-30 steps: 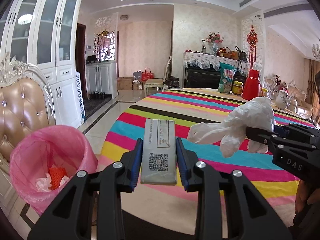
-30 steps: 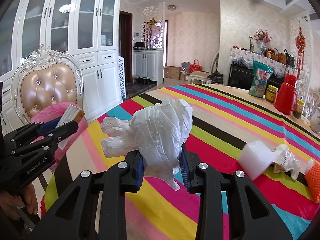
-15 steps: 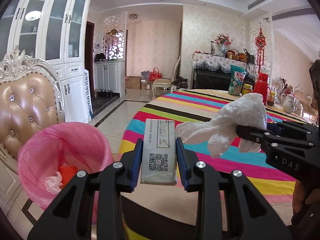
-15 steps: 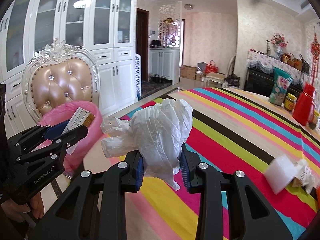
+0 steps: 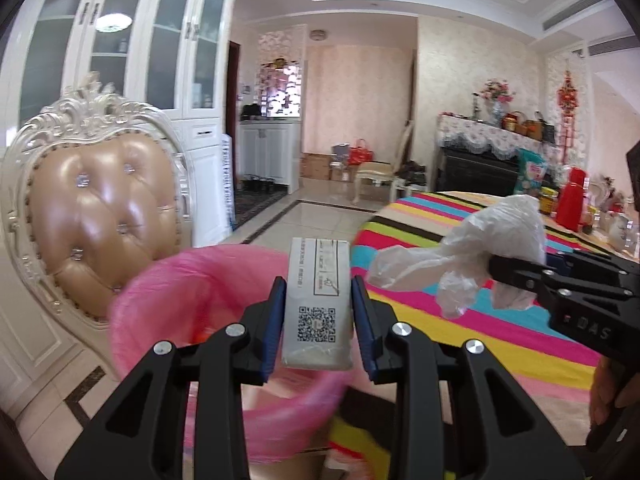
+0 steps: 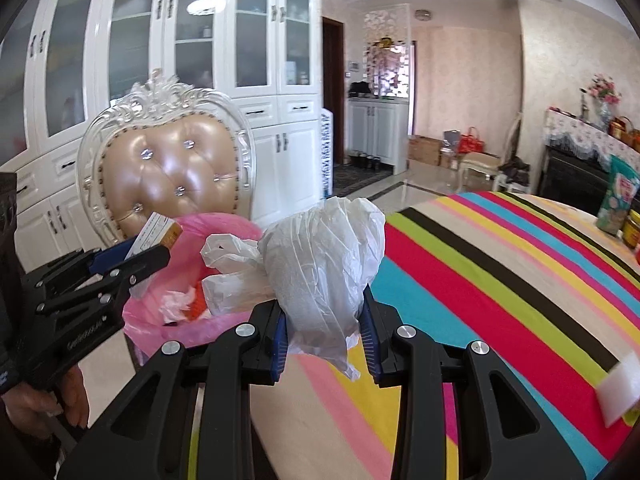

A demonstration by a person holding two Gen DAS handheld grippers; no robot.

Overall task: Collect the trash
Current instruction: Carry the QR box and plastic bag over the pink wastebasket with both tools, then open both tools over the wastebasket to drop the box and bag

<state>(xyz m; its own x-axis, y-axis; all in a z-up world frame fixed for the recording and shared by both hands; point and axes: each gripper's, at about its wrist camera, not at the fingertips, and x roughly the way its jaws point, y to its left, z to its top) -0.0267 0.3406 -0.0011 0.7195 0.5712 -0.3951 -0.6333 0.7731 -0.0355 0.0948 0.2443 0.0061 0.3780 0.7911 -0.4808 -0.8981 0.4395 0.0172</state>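
Observation:
My left gripper (image 5: 319, 312) is shut on a small white box (image 5: 318, 300) with a QR code, held over the near rim of a bin lined with a pink bag (image 5: 172, 292). From the right wrist view the same box (image 6: 154, 234) sticks out of the left gripper (image 6: 136, 254) above the pink bin (image 6: 188, 320), which holds scraps of white and orange trash. My right gripper (image 6: 324, 320) is shut on a crumpled white plastic bag (image 6: 320, 256), just right of the bin, over the table's edge. That bag (image 5: 480, 252) and the right gripper (image 5: 516, 276) show at the right of the left wrist view.
A round table with a bright striped cloth (image 6: 500, 288) fills the right side. A white foam piece (image 6: 620, 392) lies on it, and a red flask (image 5: 574, 196) and snack bag (image 5: 530, 172) stand farther back. A tufted beige chair (image 6: 168, 176) stands behind the bin, before white cabinets (image 6: 240, 80).
Both grippers have swung left from over the table toward the pink bin, each keeping its load. The bin now lies directly under the box, and the chair has come into fuller view.

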